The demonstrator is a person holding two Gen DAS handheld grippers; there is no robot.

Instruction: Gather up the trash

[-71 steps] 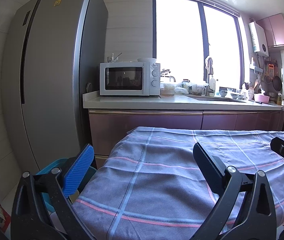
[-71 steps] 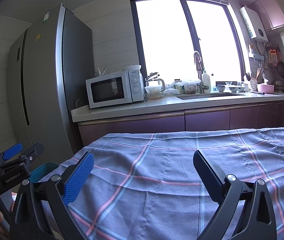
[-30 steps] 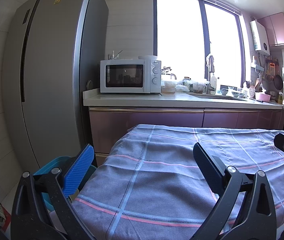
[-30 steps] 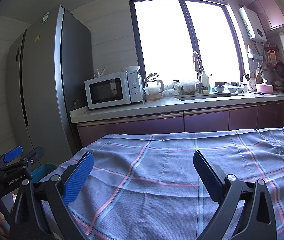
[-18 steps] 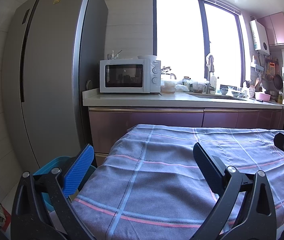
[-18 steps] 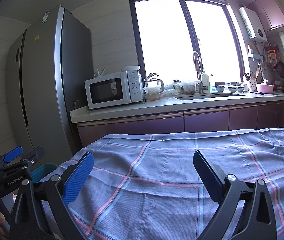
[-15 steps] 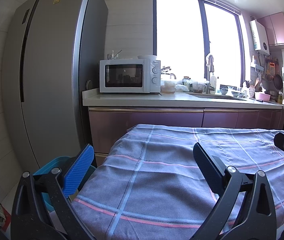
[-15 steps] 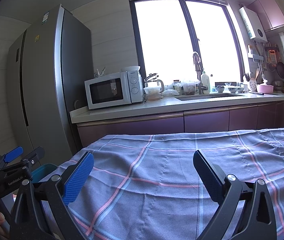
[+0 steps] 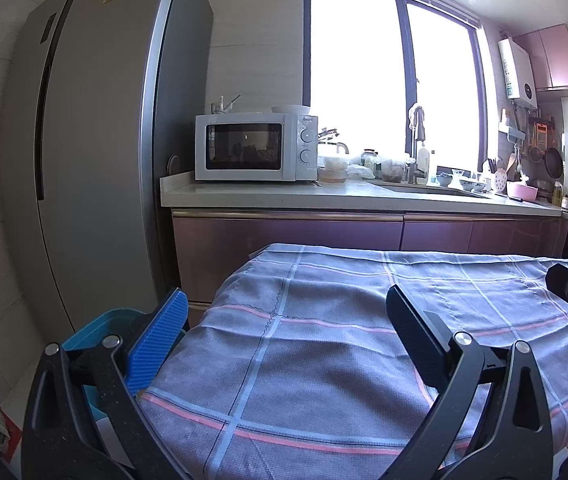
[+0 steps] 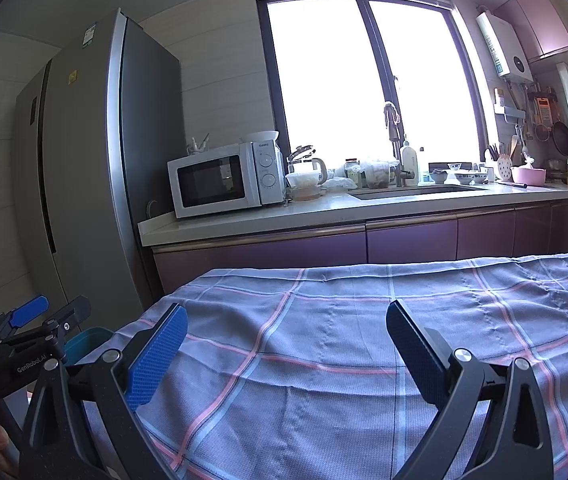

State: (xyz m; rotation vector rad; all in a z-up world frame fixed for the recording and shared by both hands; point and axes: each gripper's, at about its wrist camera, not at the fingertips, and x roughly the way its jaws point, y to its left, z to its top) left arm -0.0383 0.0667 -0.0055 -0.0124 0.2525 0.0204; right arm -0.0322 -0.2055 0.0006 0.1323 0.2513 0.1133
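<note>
While you face the grey fridge (image 9: 83,152) and the checked tablecloth (image 9: 324,344), your left gripper (image 9: 284,328) and right gripper (image 10: 286,338) both hover over it, jaws spread wide and holding nothing; a teal bin (image 9: 95,332) stands beside the table, below left.

The checked cloth (image 10: 364,340) over the table lies bare across its whole top, so a gripper can pass over it freely from edge to edge. Off its left edge a teal bin (image 9: 95,328) stands on the floor, hemmed by the tall fridge (image 9: 83,160). Beyond the far edge, the counter (image 10: 324,210) and purple cabinets (image 10: 404,240) close the way.
</note>
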